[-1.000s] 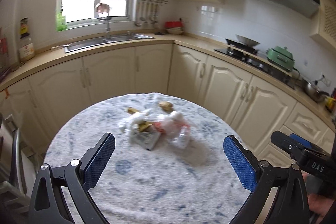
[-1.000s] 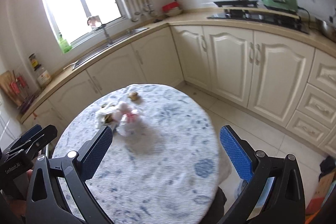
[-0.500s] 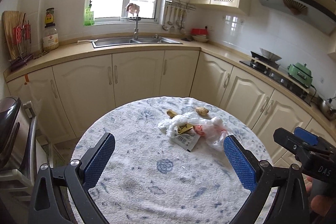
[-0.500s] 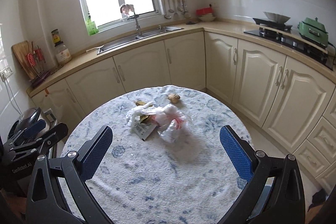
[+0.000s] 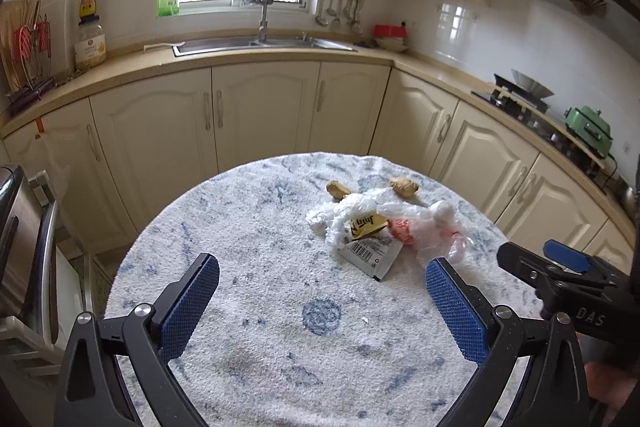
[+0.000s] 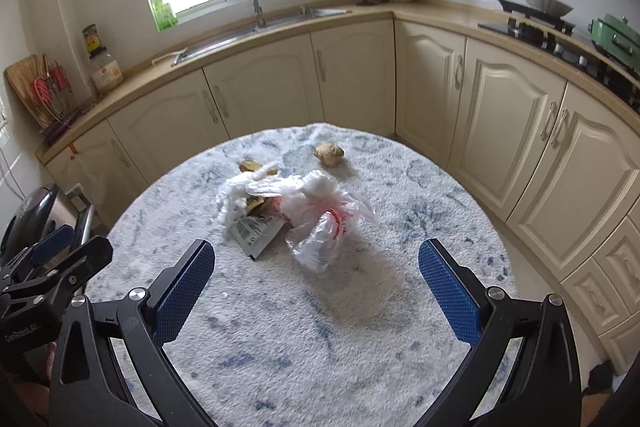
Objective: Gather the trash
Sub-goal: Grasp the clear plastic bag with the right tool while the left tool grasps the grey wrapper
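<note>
1. Center-right of the left wrist view, on the round table (image 5: 248, 307) with its white-and-blue fuzzy cover, sits the trash pile, all bunched up toward the far side.
2. Pile contents: a crumpled white plastic bag (image 5: 340, 213), a clear bag with red print (image 5: 424, 231), a yellow wrapper (image 5: 368, 225) tucked between them, and a flat sachet with a barcode (image 5: 370, 253) poking out toward the camera. They overlap and touch each other.
3. Two brownish lumps lie just behind the pile, one on the left (image 5: 337, 189) and one on the right (image 5: 404, 185). Can't tell what they are, honestly.
4. Left gripper (image 5: 322, 303) is wide open, blue pads spread apart, nothing between them. It hovers over the near part of the table, short of the pile.
5. Right gripper (image 6: 316, 285) is likewise spread wide and empty. In its view the clear bag (image 6: 324, 227) sits just above the gap between its fingers, sachet (image 6: 256, 231) to the left of that.
6. Each gripper shows up at the edge of the other's view: the right one at lower right (image 5: 568, 283), the left one at lower left (image 6: 48, 267).
7. Background: cream cabinets (image 5: 264, 115), a sink (image 5: 256, 45) under the window, and a green pot (image 5: 590, 129) on the stove at right.
</note>
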A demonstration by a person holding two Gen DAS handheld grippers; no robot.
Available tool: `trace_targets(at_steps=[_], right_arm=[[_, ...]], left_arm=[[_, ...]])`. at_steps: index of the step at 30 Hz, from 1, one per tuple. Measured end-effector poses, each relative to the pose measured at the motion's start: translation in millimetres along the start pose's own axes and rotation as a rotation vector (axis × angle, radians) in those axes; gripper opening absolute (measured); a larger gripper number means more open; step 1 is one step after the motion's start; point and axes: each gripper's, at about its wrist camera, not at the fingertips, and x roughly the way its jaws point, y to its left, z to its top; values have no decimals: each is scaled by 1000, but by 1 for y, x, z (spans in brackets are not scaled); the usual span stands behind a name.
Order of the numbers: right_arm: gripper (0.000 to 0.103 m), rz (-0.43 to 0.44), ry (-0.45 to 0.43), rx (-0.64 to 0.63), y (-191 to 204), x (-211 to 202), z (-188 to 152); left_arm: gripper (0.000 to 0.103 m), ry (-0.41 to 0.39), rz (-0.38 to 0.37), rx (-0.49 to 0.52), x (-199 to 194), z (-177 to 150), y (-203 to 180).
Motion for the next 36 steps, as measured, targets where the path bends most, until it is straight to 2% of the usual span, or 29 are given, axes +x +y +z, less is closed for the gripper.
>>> trace_targets(at_steps=[9, 12, 13, 15, 16, 18, 20, 28, 36], right_arm=[[103, 8, 134, -5, -12, 100, 17], [102, 47, 172, -18, -12, 129, 20], [99, 57, 177, -20, -12, 136, 20], [72, 90, 194, -12, -14, 149, 20], [68, 119, 200, -7, -15, 152, 19], [55, 106, 186, -38, -14, 150, 16], [51, 136, 183, -18, -19, 145, 13], [50, 90, 146, 65, -57, 104, -1], [50, 61, 132, 114, -77, 89, -3]], left_arm=[[102, 119, 17, 3, 87, 7, -9], [102, 146, 28, -3, 110, 5, -12], [102, 154, 29, -3, 115, 5, -13], [102, 166, 34, -4, 127, 5, -15], [102, 171, 37, -2, 133, 6, -17], [102, 176, 35, 2, 142, 8, -19], [102, 180, 31, 8, 150, 12, -23], [102, 188, 7, 66, 191, 20, -45], [99, 200, -22, 170, 232, 17, -70]])
